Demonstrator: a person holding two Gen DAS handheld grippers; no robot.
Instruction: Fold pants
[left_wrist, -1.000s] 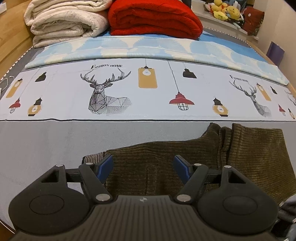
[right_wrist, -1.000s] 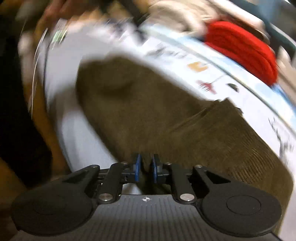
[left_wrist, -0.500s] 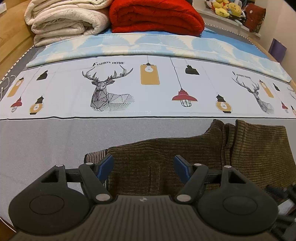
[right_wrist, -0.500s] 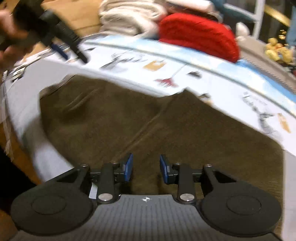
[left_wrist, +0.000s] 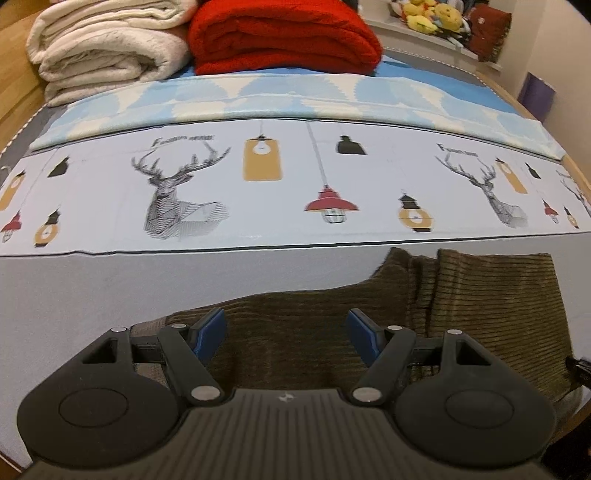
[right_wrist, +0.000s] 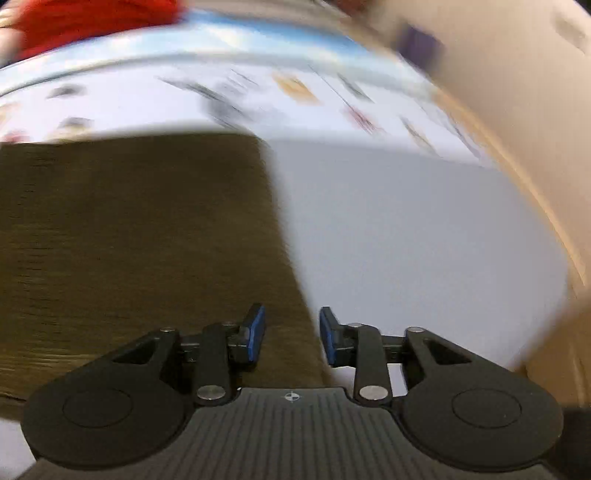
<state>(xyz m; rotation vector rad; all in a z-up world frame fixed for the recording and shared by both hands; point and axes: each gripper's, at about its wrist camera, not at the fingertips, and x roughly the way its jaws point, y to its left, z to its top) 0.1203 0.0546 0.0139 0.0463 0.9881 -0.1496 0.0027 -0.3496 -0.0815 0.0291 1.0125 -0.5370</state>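
Note:
Olive-brown corduroy pants (left_wrist: 461, 295) lie flat on the grey bed sheet (left_wrist: 74, 295), with a fold ridge near their middle. My left gripper (left_wrist: 286, 334) is open and empty, just above the pants near their left end. In the blurred right wrist view the pants (right_wrist: 129, 229) fill the left half, their right edge running down to my right gripper (right_wrist: 291, 336). That gripper is open and empty, straddling the pants' right edge low over the sheet (right_wrist: 406, 240).
A printed strip with deer and lamps (left_wrist: 258, 177) crosses the bed beyond the pants. A cream blanket (left_wrist: 107, 44) and a red blanket (left_wrist: 284, 33) are stacked at the head. The bed's wooden edge (right_wrist: 546, 206) and a wall stand to the right.
My right gripper has opened from nearly shut and swung right, from the pants' middle to their right edge. My left gripper has stayed open and shifted only slightly.

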